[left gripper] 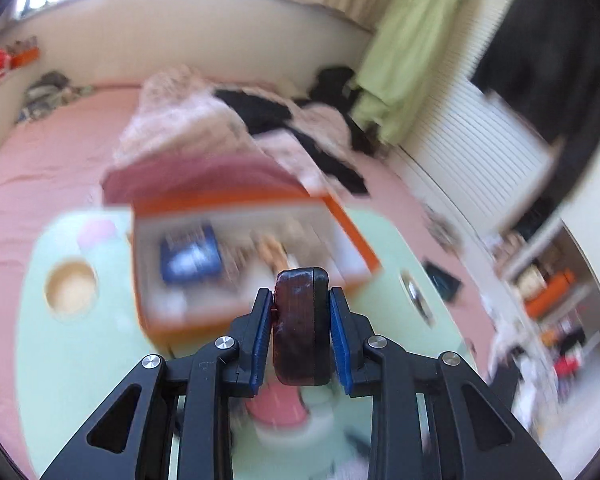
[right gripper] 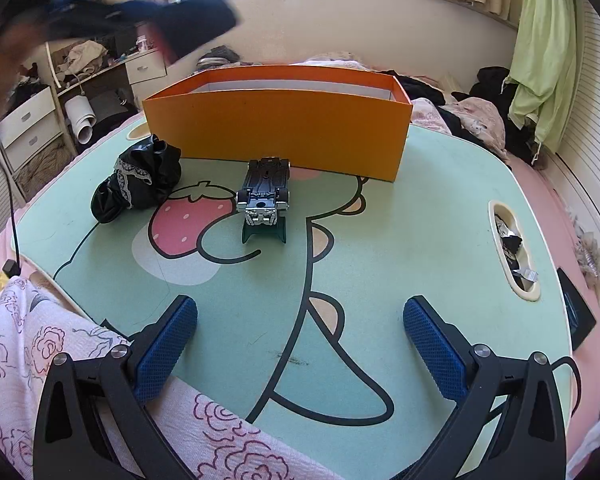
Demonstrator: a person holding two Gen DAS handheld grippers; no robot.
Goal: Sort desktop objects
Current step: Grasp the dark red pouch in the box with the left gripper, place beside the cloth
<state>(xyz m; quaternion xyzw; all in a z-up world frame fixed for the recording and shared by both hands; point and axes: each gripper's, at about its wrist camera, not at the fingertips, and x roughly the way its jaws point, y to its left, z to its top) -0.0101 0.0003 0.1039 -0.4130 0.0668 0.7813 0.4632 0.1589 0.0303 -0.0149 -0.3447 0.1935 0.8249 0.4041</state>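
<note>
While the left claw (left gripper: pixel 300 308) clenches a dark red-and-black block (left gripper: pixel 300 328) above the orange box (right gripper: pixel 278 120), right claw (right gripper: pixel 300 340) released over the desk (right gripper: pixel 420 240), toy car (right gripper: pixel 265 192) belly-up

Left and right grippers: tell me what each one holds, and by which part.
Left gripper pinches a dark reddish-brown block by its two flat sides. Right gripper is open, holding nothing.
</note>
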